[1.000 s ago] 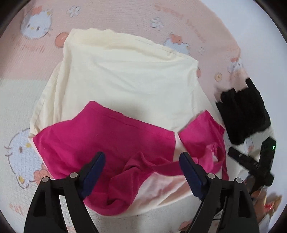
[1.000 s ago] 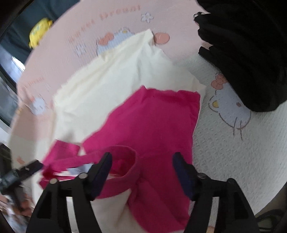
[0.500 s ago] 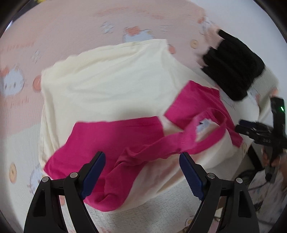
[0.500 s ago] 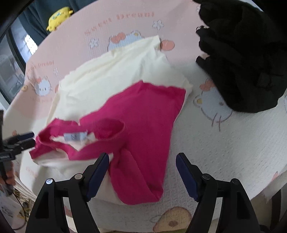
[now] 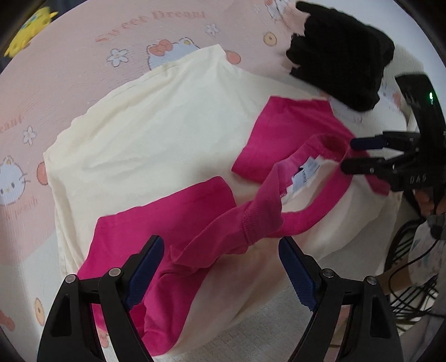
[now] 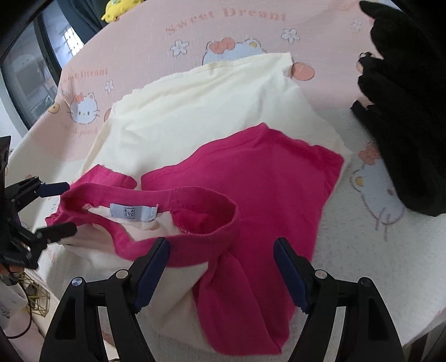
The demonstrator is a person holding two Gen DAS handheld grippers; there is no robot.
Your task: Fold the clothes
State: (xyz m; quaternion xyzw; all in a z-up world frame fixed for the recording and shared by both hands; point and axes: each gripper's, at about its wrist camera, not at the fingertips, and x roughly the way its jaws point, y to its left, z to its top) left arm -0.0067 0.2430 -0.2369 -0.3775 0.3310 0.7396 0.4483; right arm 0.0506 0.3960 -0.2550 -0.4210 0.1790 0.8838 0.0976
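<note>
Lying between both grippers, the cream-and-pink raglan T-shirt (image 5: pixel 172 133) is ungripped; left gripper (image 5: pixel 220 267) and right gripper (image 6: pixel 221 264) jaws are held wide, collar (image 6: pixel 206 220) at twelve o'clock.

Shirt (image 5: pixel 156 133) body's cream, w/ hot-pink sleeves (image 6: pixel 251 178) & a hot-pink ribbed collar (image 6: pixel 203 245). Neck label (image 6: pixel 133 213) is pale blue, dark lettering. Bedsheet (image 5: pixel 69 55) under it: soft pink up top, white waffle-ish lower down, printed w/ white cartoon cats in red bows, little white flowers, peach dots, pink script. Black garment pile (image 6: pixel 412 111), solid black. My left gripper (image 5: pixel 220 270) & right gripper (image 6: pixel 221 267): black frames, navy pads. Yellow plush toy (image 6: pixel 122 7) at the far edge.
</note>
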